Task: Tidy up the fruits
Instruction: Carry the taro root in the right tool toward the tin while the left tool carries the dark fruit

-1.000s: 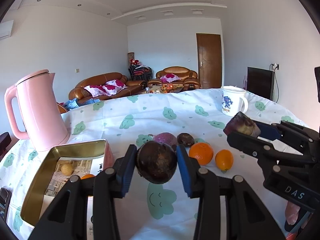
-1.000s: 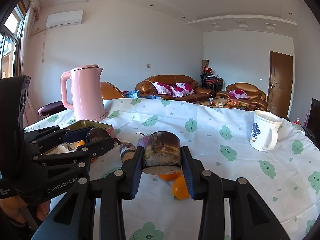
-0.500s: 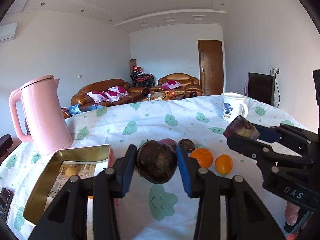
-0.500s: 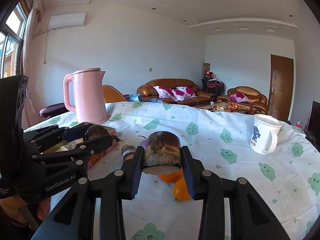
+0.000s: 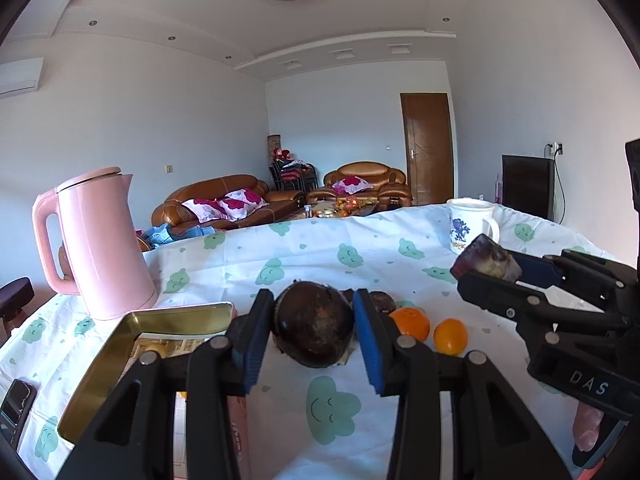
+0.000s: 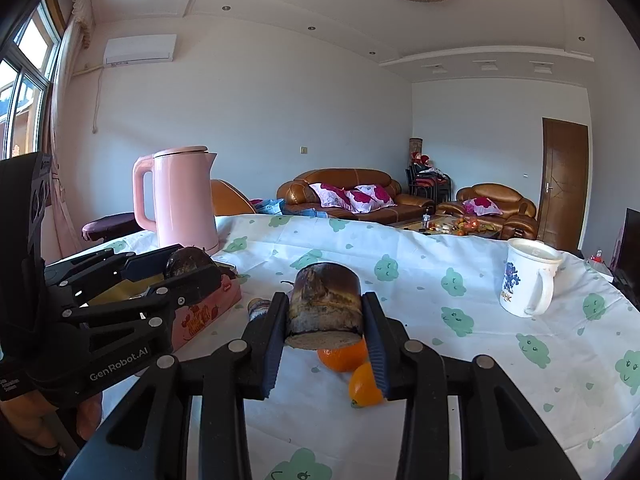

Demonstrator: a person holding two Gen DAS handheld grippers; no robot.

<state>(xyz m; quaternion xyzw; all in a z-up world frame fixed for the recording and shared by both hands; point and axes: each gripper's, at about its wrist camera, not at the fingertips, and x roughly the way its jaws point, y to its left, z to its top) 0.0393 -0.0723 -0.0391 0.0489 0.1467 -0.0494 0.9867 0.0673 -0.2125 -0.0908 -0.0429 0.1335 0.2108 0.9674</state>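
Left wrist view: the left gripper [image 5: 314,330] is closed on a round dark brown fruit [image 5: 313,330], which is pinched between the blue pads [image 5: 367,344] and held above the table [image 5: 360,256], just right of the open gold tin box [image 5: 120,344]. At the right edge of this view the right gripper [image 5: 486,262] is seen from the side, clamped on a purple-brown cut fruit piece [image 5: 486,258]. Beyond the held round fruit, two oranges [image 5: 412,322] [image 5: 450,335] lie side by side on the cloud-print tablecloth, with a small dark fruit [image 5: 382,301] just behind them. A pink kettle [image 5: 96,248] stands behind the tin box at the left, and a white mug [image 5: 470,226] stands well apart at the far right of the table. Right wrist view: the cut fruit piece [image 6: 325,306] is held between the fingers [image 6: 374,340] of the right gripper [image 6: 325,320], its flat pale face downward, above the two oranges [image 6: 344,356] [image 6: 365,386]. The left gripper [image 6: 190,266] appears at the left, with its round fruit [image 6: 188,264] over the pink-sided tin box [image 6: 204,312]. The kettle [image 6: 182,200] and mug [image 6: 528,284] are also visible here.
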